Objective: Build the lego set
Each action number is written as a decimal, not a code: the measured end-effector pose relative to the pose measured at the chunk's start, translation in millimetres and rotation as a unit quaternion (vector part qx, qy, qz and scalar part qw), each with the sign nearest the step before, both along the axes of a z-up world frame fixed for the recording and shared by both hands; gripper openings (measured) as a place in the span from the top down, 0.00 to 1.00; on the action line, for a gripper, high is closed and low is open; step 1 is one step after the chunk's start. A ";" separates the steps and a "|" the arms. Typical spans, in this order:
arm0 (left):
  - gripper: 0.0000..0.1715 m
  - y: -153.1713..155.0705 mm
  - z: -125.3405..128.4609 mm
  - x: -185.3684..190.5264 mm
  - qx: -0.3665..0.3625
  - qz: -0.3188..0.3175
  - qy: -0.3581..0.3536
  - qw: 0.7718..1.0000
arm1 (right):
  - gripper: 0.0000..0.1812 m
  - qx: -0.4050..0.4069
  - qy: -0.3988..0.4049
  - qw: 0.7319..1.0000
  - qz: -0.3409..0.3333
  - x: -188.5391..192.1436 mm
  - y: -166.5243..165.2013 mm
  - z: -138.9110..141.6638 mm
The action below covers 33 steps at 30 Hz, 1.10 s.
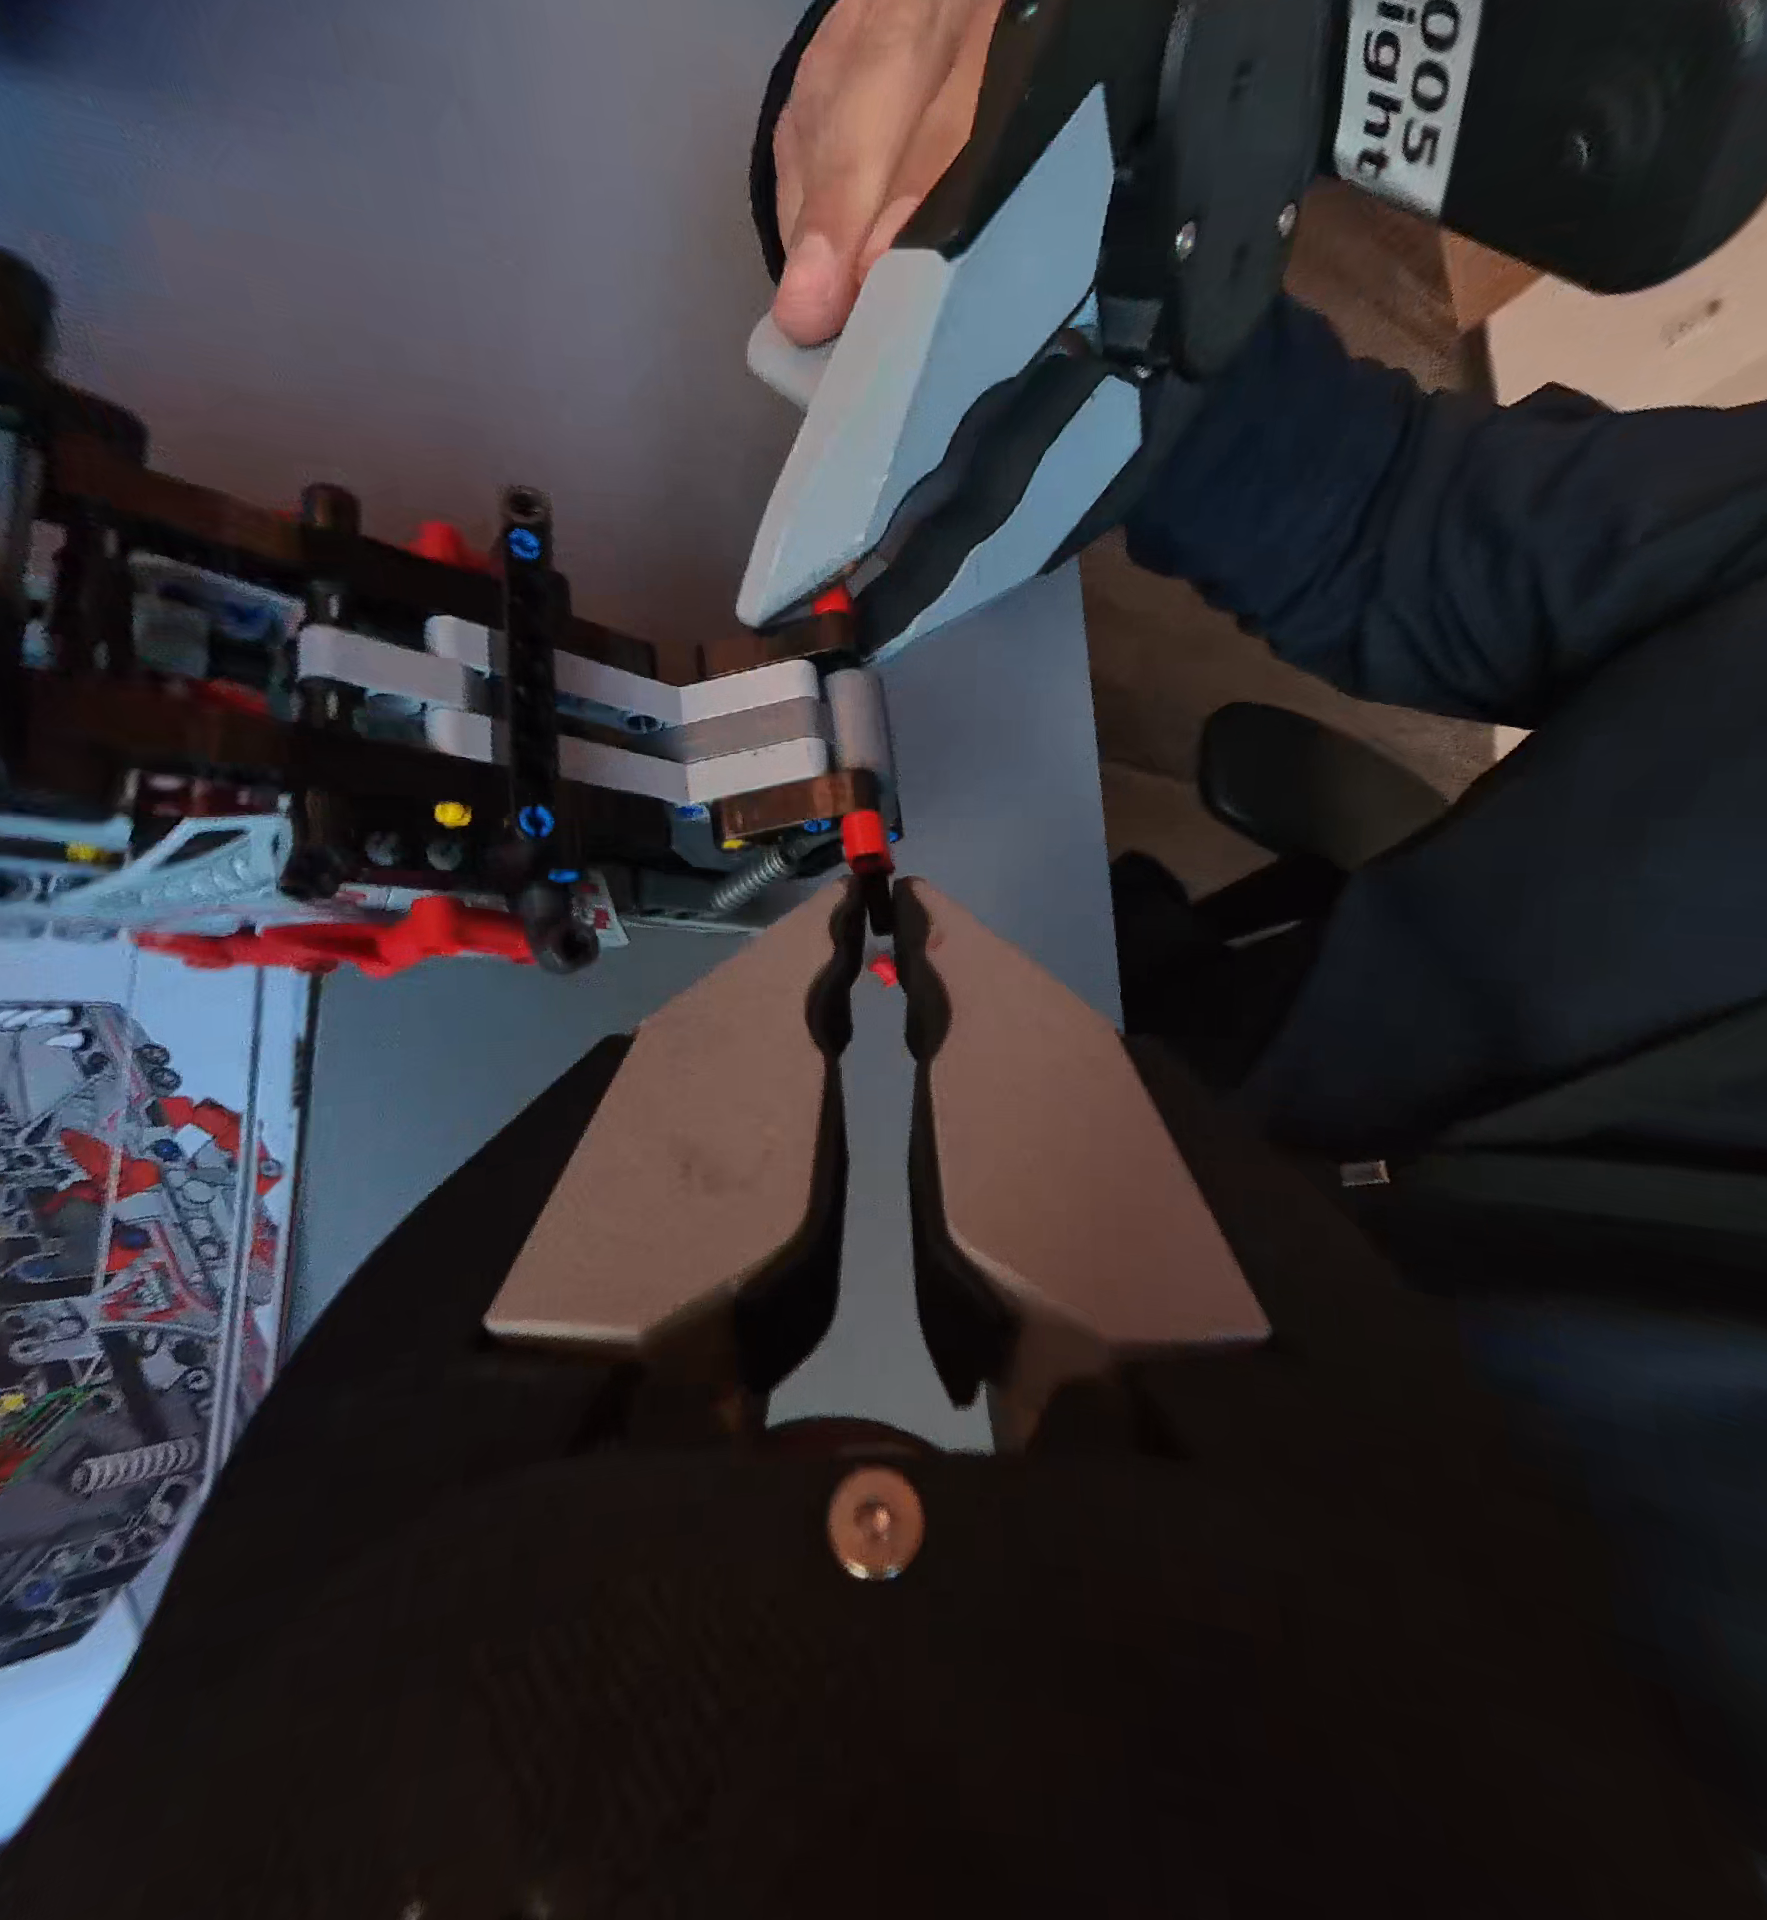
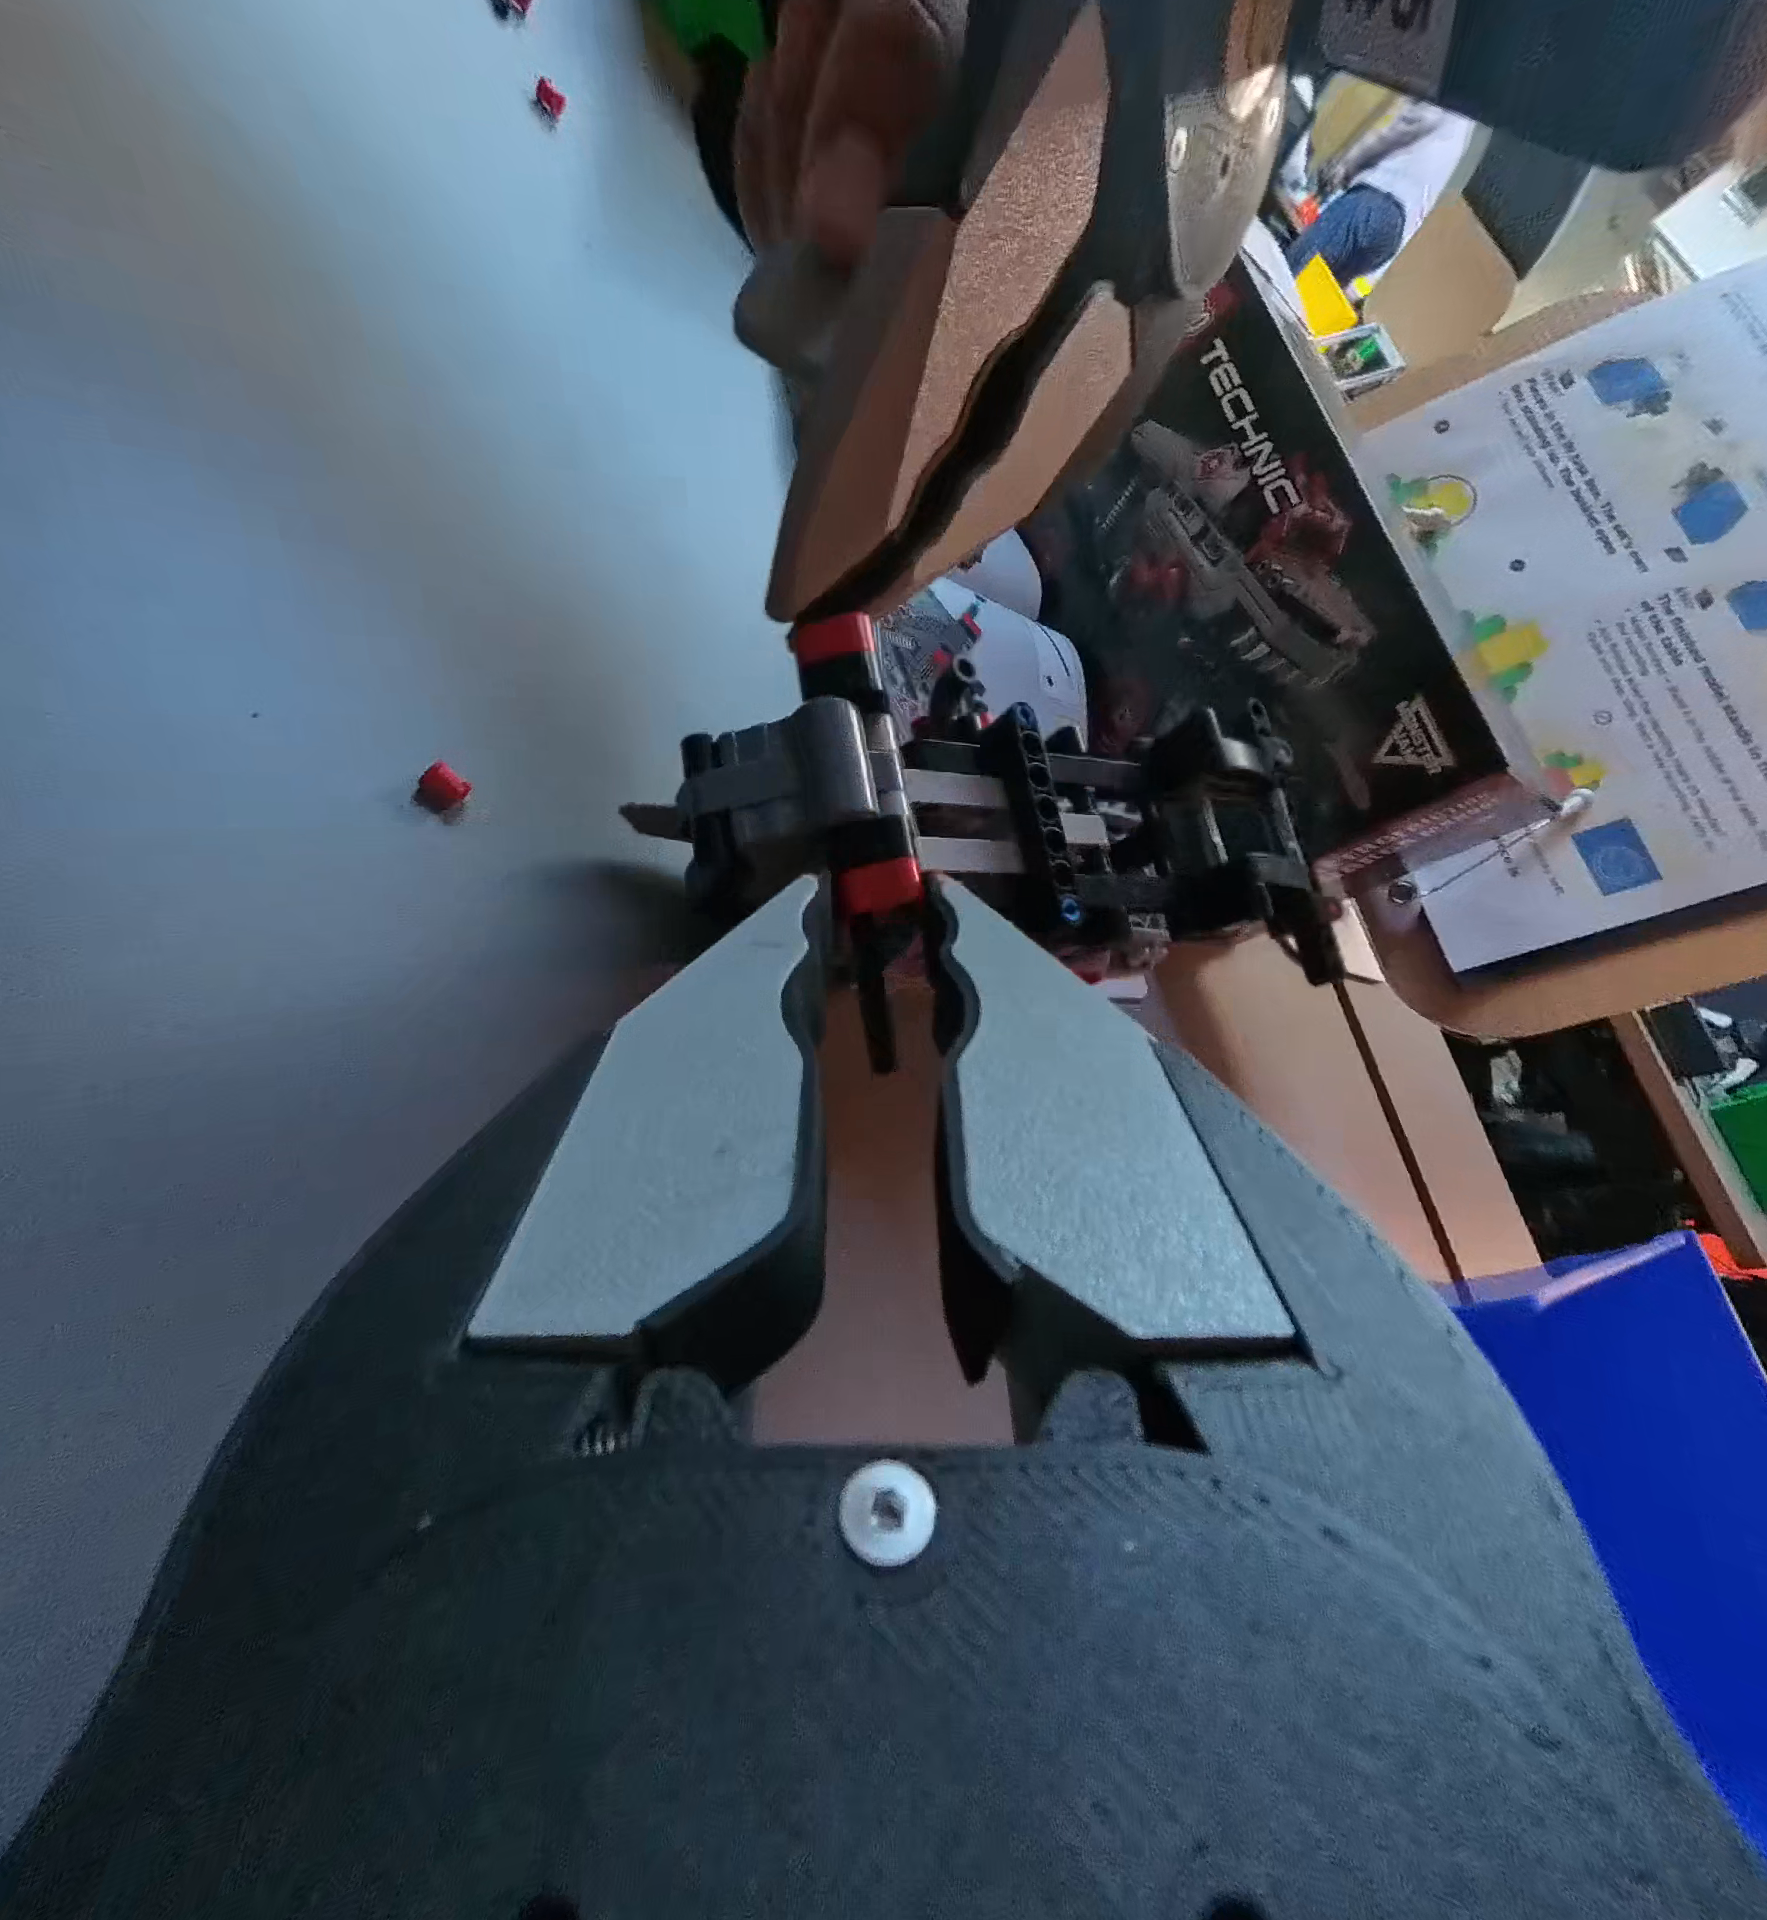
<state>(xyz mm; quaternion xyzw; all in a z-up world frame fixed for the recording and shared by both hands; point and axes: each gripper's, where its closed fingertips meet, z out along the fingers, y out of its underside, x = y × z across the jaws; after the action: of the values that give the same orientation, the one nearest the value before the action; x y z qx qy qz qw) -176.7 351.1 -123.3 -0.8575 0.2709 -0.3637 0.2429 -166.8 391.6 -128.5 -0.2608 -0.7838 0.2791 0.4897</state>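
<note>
Left gripper (image 1: 877, 902), nearly closed, pinches a black axle (image 1: 876, 906) at the model's (image 1: 650, 727) 6 o'clock end. Right gripper (image 2: 879, 914), similarly narrow, clamps the opposite axle end (image 2: 874, 997). A printed set box (image 2: 1274, 582) lies at 2 o'clock.

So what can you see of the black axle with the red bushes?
The black axle is a thin, plastic-looking rod running through the grey end of the lego model, with a red bush at the near side and another at the far side. The right gripper straddles its near end; the left gripper meets the far end.
</note>
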 end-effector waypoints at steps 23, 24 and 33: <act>0.98 -12.5 -5.5 -32.7 0.140 -0.040 0.198 0.969 | 0.89 -0.071 -0.059 0.995 -0.046 24.2 -11.6 -0.3; 0.99 -12.8 -6.0 -32.1 0.150 -0.045 0.204 0.966 | 0.90 -0.077 -0.055 0.995 -0.043 22.0 -14.4 1.9; 0.95 -6.2 -1.0 -30.5 0.183 -0.048 0.213 0.959 | 1.00 -0.057 -0.065 0.995 -0.045 9.9 -19.1 2.0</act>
<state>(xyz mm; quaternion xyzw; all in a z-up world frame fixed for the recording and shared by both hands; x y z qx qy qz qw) -207.2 344.9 -124.3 -0.8421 0.4194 -0.1279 0.3140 -156.9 372.5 -126.5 -0.3409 -0.7843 0.2838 0.4338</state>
